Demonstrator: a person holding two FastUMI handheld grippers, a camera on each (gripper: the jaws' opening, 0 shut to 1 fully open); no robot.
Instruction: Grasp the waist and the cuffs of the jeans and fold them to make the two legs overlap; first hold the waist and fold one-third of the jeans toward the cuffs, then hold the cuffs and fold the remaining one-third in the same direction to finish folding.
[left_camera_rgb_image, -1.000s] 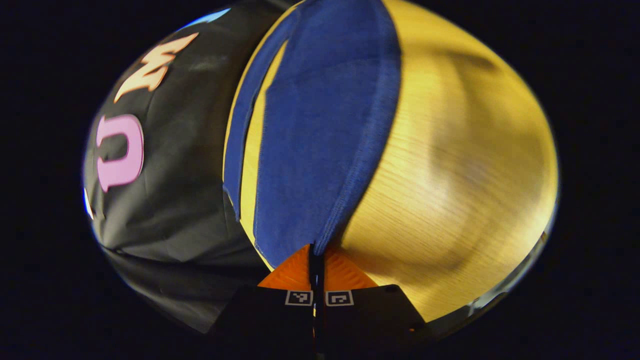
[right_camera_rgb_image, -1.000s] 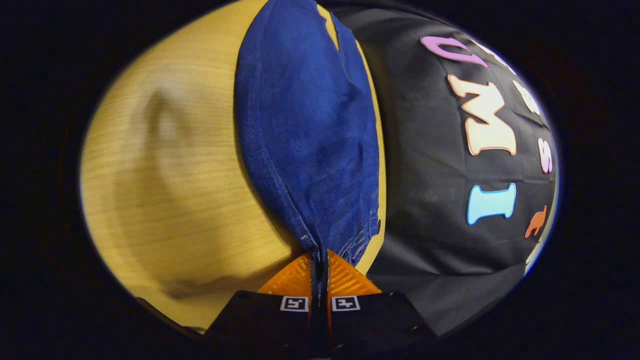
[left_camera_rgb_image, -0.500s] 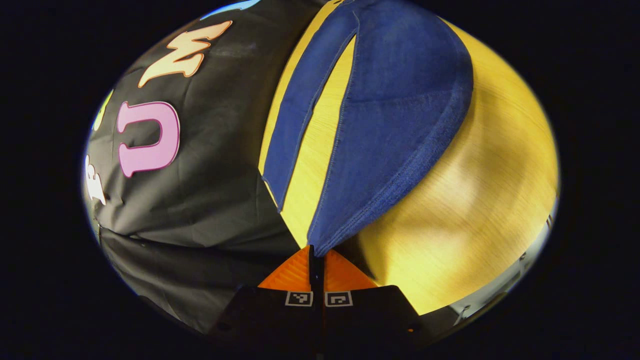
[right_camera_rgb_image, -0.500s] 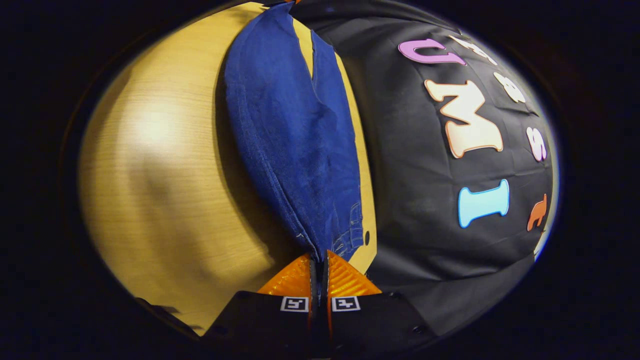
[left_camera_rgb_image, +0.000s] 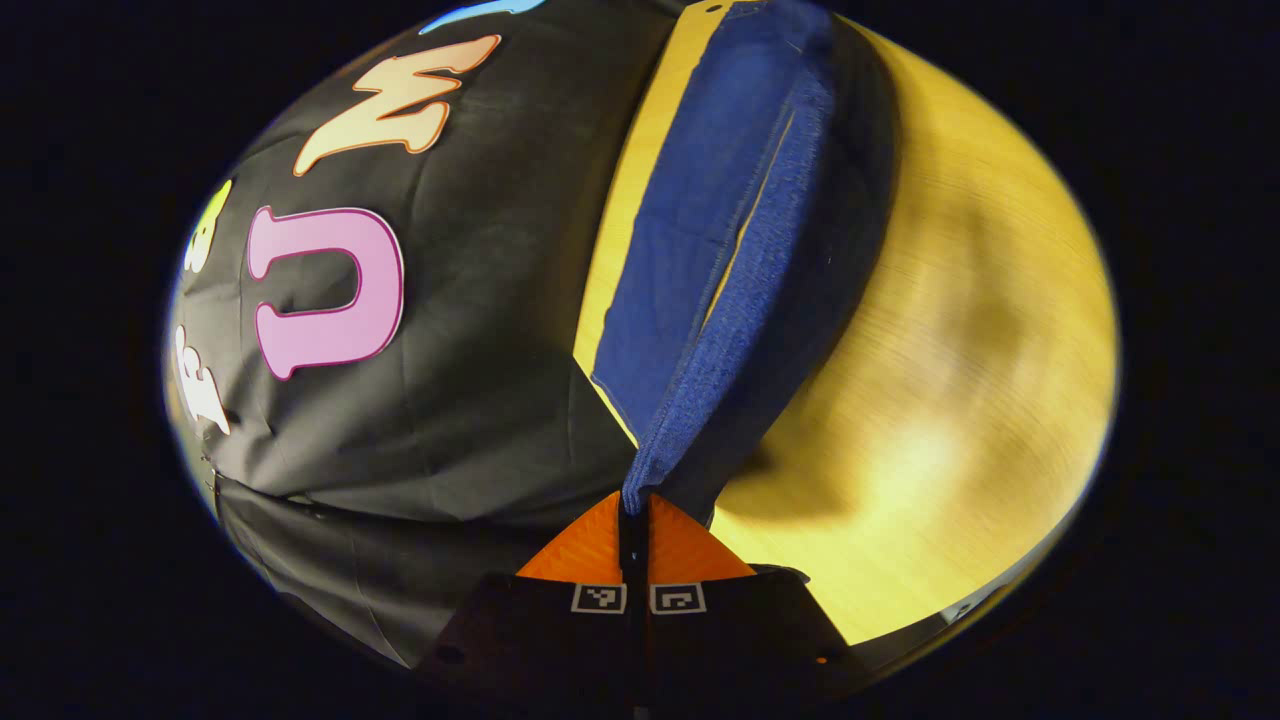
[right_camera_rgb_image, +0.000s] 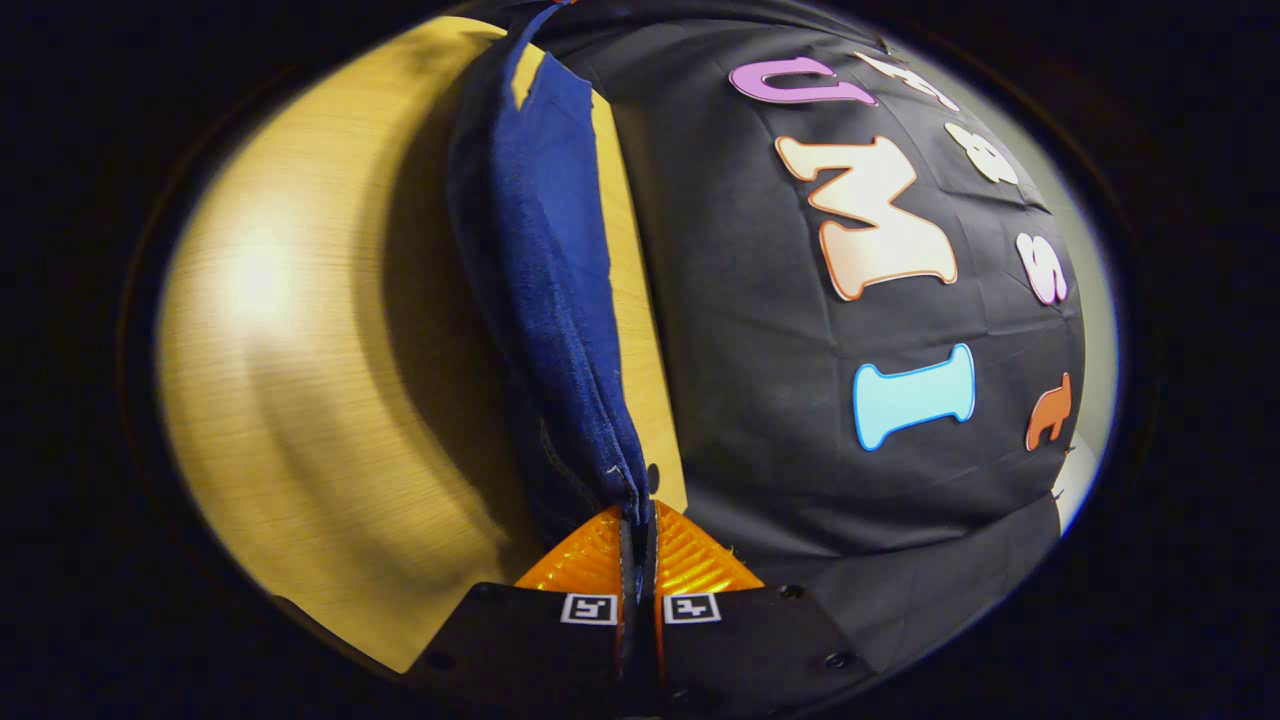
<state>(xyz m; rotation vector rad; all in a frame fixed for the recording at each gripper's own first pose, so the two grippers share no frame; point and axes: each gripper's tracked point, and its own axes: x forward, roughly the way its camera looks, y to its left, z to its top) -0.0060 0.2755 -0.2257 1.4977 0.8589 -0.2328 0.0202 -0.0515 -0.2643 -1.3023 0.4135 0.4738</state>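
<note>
The jeans (left_camera_rgb_image: 720, 300) hang lifted above the wooden surface (left_camera_rgb_image: 950, 380), running from 6 o'clock up toward 12 in the left gripper view, one leg folding over the other. The left gripper (left_camera_rgb_image: 633, 525) has its jaws pressed together, pinching a denim edge. In the right gripper view the jeans (right_camera_rgb_image: 550, 280) rise the same way, and the right gripper (right_camera_rgb_image: 637, 535) pinches their other end. The surface (right_camera_rgb_image: 300, 350) lies toward 9 o'clock there.

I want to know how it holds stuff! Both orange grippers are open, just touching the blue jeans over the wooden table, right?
Not quite. Both are shut on the jeans: the left gripper in the left gripper view, the right gripper in the right gripper view. The wooden table is right.
</note>
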